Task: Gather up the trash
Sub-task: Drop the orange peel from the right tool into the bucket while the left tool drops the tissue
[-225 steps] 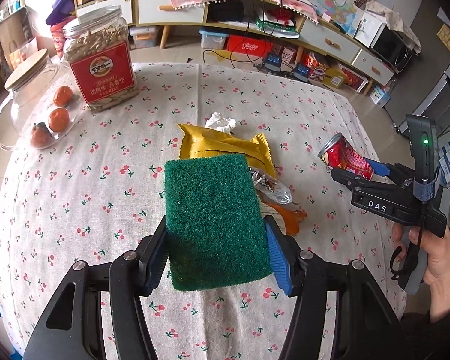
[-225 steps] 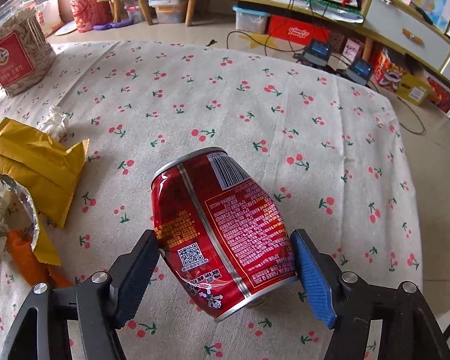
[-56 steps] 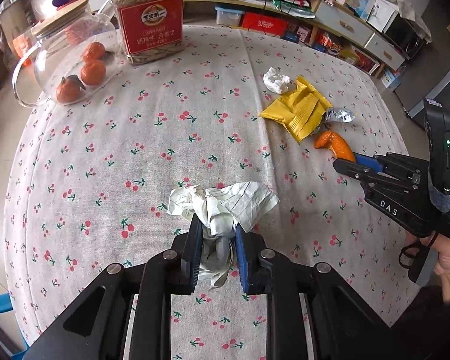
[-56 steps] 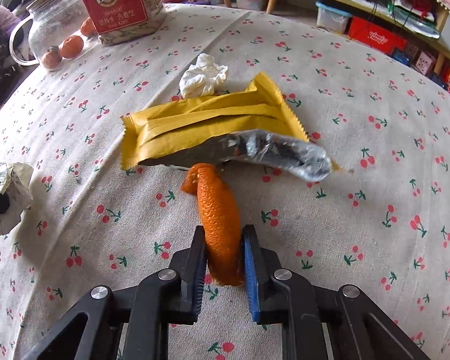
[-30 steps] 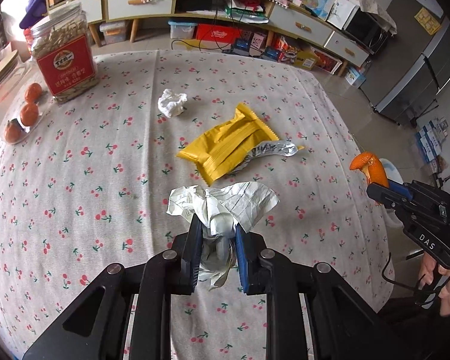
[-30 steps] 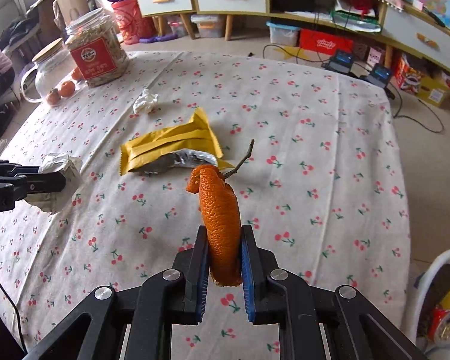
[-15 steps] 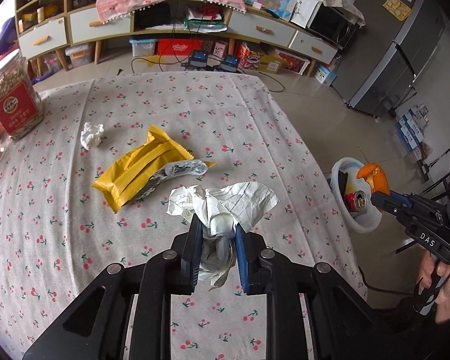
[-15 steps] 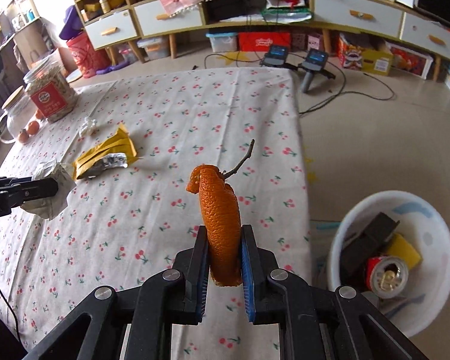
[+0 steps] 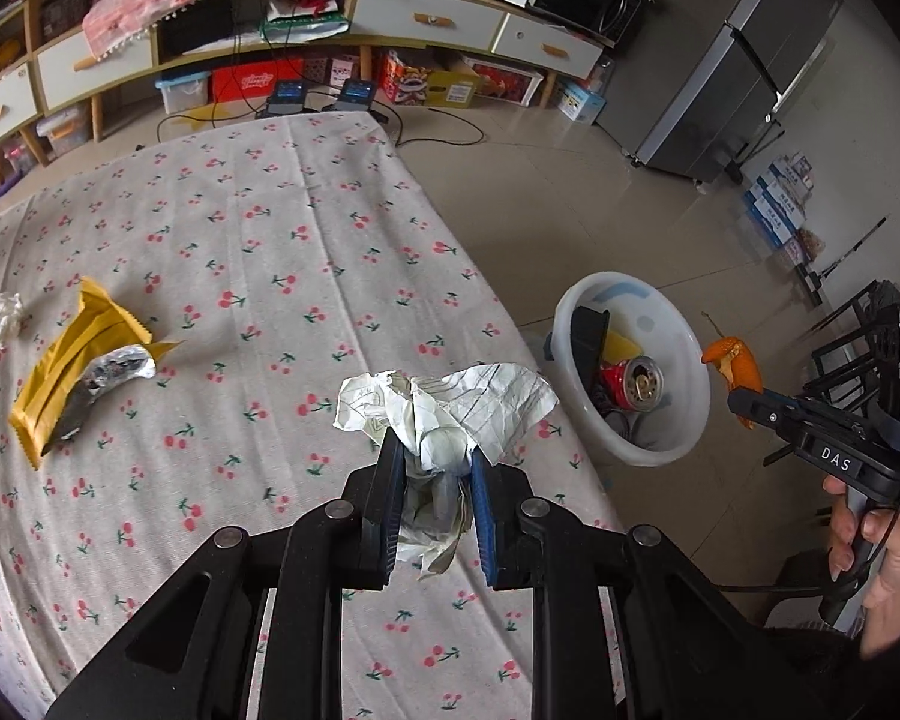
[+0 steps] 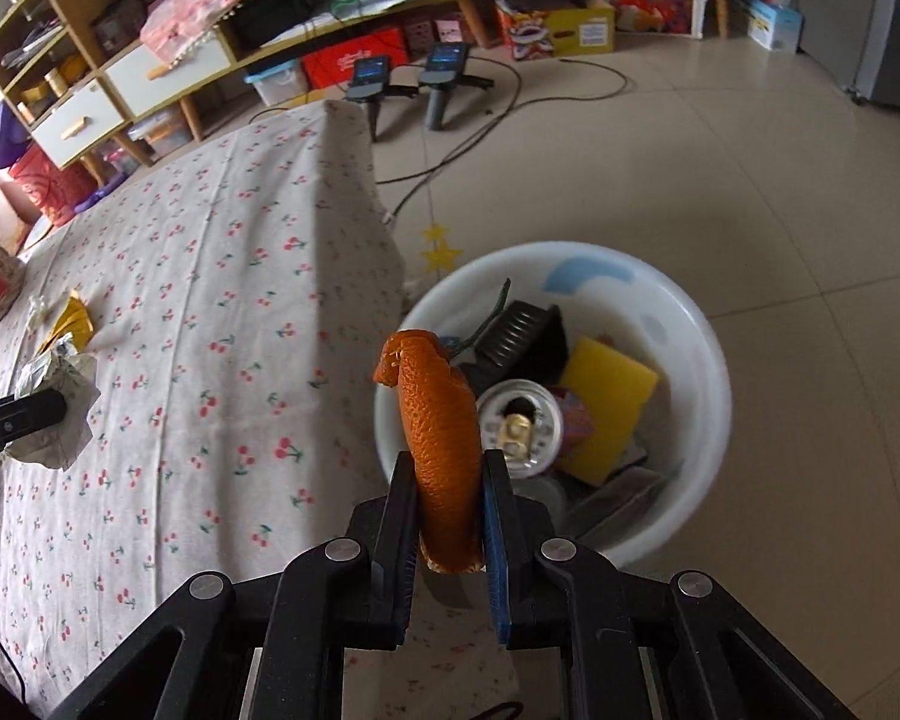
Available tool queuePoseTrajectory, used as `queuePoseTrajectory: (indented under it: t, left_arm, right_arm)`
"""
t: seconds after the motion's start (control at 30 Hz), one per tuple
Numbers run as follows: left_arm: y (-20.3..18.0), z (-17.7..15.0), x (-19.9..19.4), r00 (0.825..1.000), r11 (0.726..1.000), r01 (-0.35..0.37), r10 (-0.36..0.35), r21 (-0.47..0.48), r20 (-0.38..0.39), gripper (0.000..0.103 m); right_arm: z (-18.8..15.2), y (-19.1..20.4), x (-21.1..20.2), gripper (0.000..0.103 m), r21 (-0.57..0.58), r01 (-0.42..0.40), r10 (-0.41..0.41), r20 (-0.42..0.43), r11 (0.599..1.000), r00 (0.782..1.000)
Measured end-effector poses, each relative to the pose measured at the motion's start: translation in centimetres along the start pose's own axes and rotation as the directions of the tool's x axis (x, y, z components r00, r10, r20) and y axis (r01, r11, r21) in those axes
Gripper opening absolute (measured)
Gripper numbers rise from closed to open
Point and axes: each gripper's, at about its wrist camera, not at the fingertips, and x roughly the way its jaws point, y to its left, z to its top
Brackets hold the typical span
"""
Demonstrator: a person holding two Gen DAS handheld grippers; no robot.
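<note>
On right gripper (image 9: 744, 405): "DAS" | clamps orange peel (image 10: 441, 420) | left gripper (image 9: 432, 468) clamps crumpled paper (image 9: 450, 402)

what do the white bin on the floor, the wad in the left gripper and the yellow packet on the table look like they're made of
White bin: likely plastic, smooth and faintly glossy, thin moulded rim.
Wad in the left gripper: paper, matte, sharply creased, with faint printed lines; something silvery in its folds, possibly foil.
Yellow packet: probably plastic film or foil laminate, crimped zigzag ends, shiny silver lining where torn.
</note>
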Motion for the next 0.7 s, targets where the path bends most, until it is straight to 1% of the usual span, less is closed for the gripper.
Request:
queuePoseTrajectory:
  t: [0.13,0.23,0.27,0.3,0.33,0.4,0.47,0.57,0.7]
  left_arm:
    - [-3.1,0.9,1.9,0.999,0.999,0.033,-0.032,0.023,-0.012,0.021]
    - [-5.4,1.4,3.2,0.999,0.998,0.049,-0.048,0.043,-0.021,0.021]
    - [-6.1,1.6,3.6,0.998,0.997,0.056,-0.055,0.049,-0.024,0.021]
    - [-6.8,1.8,4.0,0.998,0.996,0.064,-0.063,0.054,-0.028,0.021]
    - [-7.4,2.0,4.4,0.997,0.996,0.073,-0.071,0.058,-0.032,0.021]
    - [-8.3,2.5,5.1,0.996,0.994,0.085,-0.083,0.066,-0.035,0.021]
    - [-9.3,2.8,5.8,0.995,0.993,0.093,-0.090,0.074,-0.041,0.021]
    - [-10.4,3.4,7.1,0.993,0.991,0.106,-0.102,0.084,-0.051,0.021]
    - [-11.6,4.1,8.8,0.993,0.988,0.111,-0.105,0.107,-0.060,0.022]
  right_arm:
    - [-0.3,-3.0,0.3,0.017,0.051,0.022,-0.021,-0.020,0.998,1.000]
    - [-0.4,-4.2,0.9,0.018,0.081,0.030,-0.026,-0.041,0.996,0.999]
    - [-0.4,-4.6,1.1,0.021,0.087,0.035,-0.032,-0.045,0.996,0.998]
    - [-0.4,-4.9,1.2,0.021,0.094,0.044,-0.040,-0.046,0.995,0.998]
    - [-0.3,-5.1,1.3,0.023,0.102,0.049,-0.044,-0.048,0.994,0.998]
    - [-0.3,-5.8,1.1,0.038,0.132,0.048,-0.042,-0.049,0.990,0.998]
    - [-0.3,-6.5,0.7,0.043,0.167,0.042,-0.036,-0.043,0.985,0.998]
    - [-0.4,-7.2,0.1,0.043,0.195,0.040,-0.033,-0.036,0.980,0.999]
    - [-0.6,-7.8,-0.6,0.043,0.204,0.056,-0.051,-0.031,0.977,0.998]
